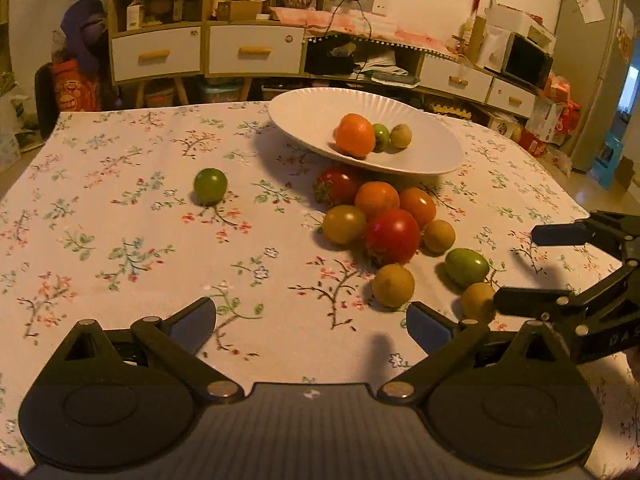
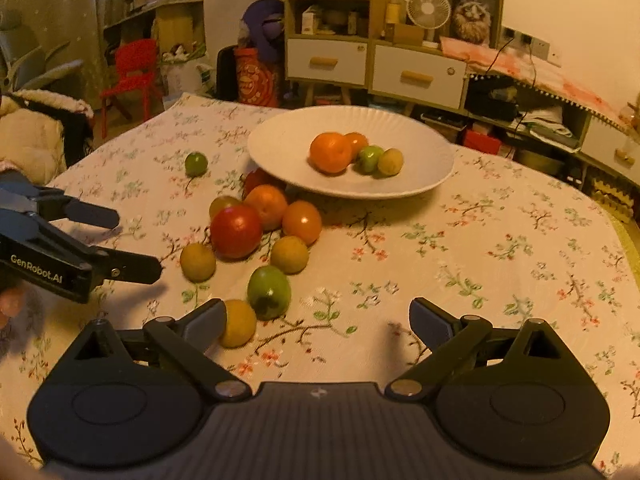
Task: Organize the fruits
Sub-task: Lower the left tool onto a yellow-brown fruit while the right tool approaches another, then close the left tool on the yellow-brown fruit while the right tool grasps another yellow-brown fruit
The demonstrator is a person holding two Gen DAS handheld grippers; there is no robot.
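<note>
Floral tablecloth (image 2: 500, 240) underneath, both grippers gape empty; the small round yellow fruit (image 2: 239, 323) lies just beside the right gripper (image 2: 318, 322)'s left finger, farther from the left gripper (image 1: 312, 324).

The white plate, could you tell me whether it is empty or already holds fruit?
Not empty: the white plate holds a small group of fruit near its middle, including an orange fruit and a green one.

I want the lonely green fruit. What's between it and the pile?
Nothing, just flowery tablecloth between the green fruit and the pile, seen in the left wrist view.
</note>
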